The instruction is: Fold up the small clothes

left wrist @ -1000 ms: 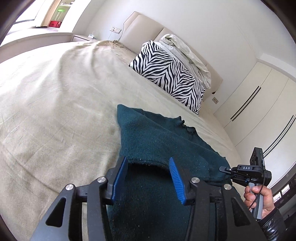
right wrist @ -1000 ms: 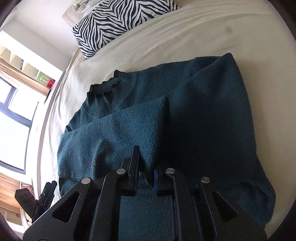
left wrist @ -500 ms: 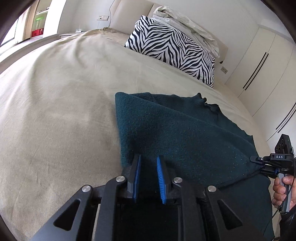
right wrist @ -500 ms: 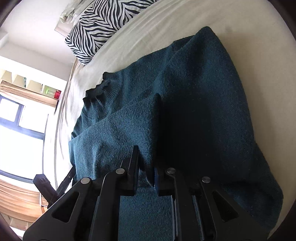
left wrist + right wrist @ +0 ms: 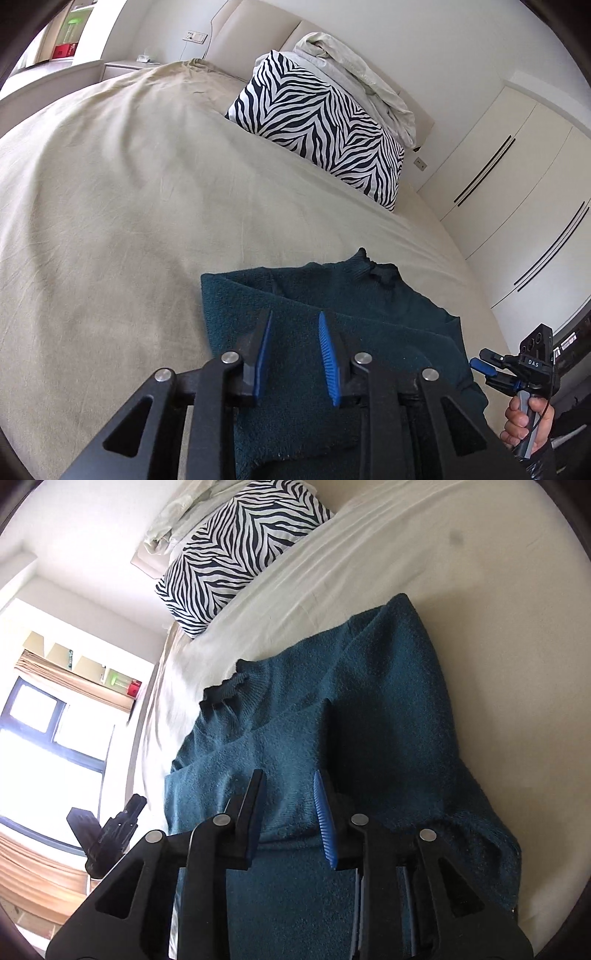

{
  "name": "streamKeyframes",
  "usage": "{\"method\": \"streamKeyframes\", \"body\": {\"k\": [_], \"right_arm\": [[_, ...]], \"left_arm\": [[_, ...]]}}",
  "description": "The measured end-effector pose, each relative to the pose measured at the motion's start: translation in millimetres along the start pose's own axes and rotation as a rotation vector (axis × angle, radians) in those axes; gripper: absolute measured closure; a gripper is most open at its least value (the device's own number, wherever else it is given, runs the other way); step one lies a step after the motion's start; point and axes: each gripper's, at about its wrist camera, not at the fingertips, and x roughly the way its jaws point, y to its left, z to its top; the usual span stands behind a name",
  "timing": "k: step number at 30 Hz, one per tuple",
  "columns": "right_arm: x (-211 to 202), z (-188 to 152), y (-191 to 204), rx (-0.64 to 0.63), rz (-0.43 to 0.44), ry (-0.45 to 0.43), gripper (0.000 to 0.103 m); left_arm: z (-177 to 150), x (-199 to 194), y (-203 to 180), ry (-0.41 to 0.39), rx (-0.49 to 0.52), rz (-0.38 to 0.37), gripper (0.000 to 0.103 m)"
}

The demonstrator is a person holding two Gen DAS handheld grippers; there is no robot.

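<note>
A dark teal knit sweater (image 5: pixel 369 306) lies flat on the bed, collar toward the pillow. In the right wrist view, one sleeve of the sweater (image 5: pixel 388 709) is folded across its body. My left gripper (image 5: pixel 295 314) hovers over the sweater's near left part. Its jaws are opening, and the blue pads (image 5: pixel 327 343) stand apart with knit showing between them, not pinched. My right gripper (image 5: pixel 287 773) is above the folded sleeve's end. Its jaws are opening too, and the pads are clear of the fabric. A hand (image 5: pixel 524 421) holds the right gripper's handle at the lower right.
The beige bed sheet (image 5: pixel 129 221) spreads wide to the left and ahead. A zebra-striped pillow (image 5: pixel 317 125) and crumpled pale bedding (image 5: pixel 354 66) rest against the headboard. White wardrobe doors (image 5: pixel 517 177) stand to the right. In the right wrist view, a window (image 5: pixel 48 738) is on the left.
My right gripper was shut on the sleeve's end and has opened, letting it go. My left gripper closed on the sweater's edge, shifted across it, and has opened again.
</note>
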Motion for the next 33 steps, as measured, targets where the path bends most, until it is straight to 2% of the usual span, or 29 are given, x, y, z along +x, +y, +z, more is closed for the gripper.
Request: {"method": "streamKeyframes", "body": {"k": [2, 4, 6, 9, 13, 15, 19, 22, 24, 28, 31, 33], "right_arm": [[-0.2, 2.0, 8.8, -0.020, 0.047, -0.031, 0.050], [10.7, 5.3, 16.4, -0.032, 0.097, 0.004, 0.050], [23.7, 7.6, 24.3, -0.059, 0.132, 0.022, 0.050], [46.3, 11.0, 26.8, -0.054, 0.159, 0.050, 0.050], [76.0, 8.6, -1.2, 0.015, 0.101, 0.110, 0.053], [73.2, 4.9, -16.6, 0.034, 0.179, 0.087, 0.057], [51.5, -3.4, -33.0, 0.052, 0.180, 0.049, 0.061], [23.1, -15.0, -44.0, 0.081, 0.082, 0.030, 0.058], [-3.4, -27.8, -52.4, 0.080, 0.063, 0.004, 0.058], [-65.2, -63.6, -63.8, 0.073, 0.029, -0.058, 0.056], [-102.6, -93.4, -72.7, 0.096, 0.030, -0.092, 0.055], [-123.5, -113.8, -76.6, 0.103, 0.014, -0.117, 0.050]], "left_arm": [[-3.3, 25.7, 5.3, 0.069, -0.013, 0.014, 0.077], [-15.7, 50.6, 17.7, 0.122, -0.037, 0.058, 0.079], [-25.8, 50.6, 19.5, 0.062, -0.006, 0.043, 0.080], [-28.2, 50.8, 16.1, 0.059, 0.013, 0.059, 0.079], [-28.1, 50.5, 20.4, 0.057, 0.007, 0.041, 0.079], [-28.9, 48.5, 20.0, 0.062, 0.012, 0.042, 0.079], [-37.6, 33.7, 14.0, 0.082, 0.062, 0.063, 0.079], [-50.8, 0.5, 13.4, 0.088, 0.075, 0.070, 0.076], [-61.6, -34.1, 20.5, 0.071, 0.060, 0.066, 0.049], [-87.9, -112.0, 52.6, 0.023, -0.007, 0.058, 0.041], [-108.6, -164.6, 84.1, 0.003, -0.109, 0.067, 0.040], [-128.0, -193.6, 97.3, -0.014, -0.186, 0.044, 0.039]]}}
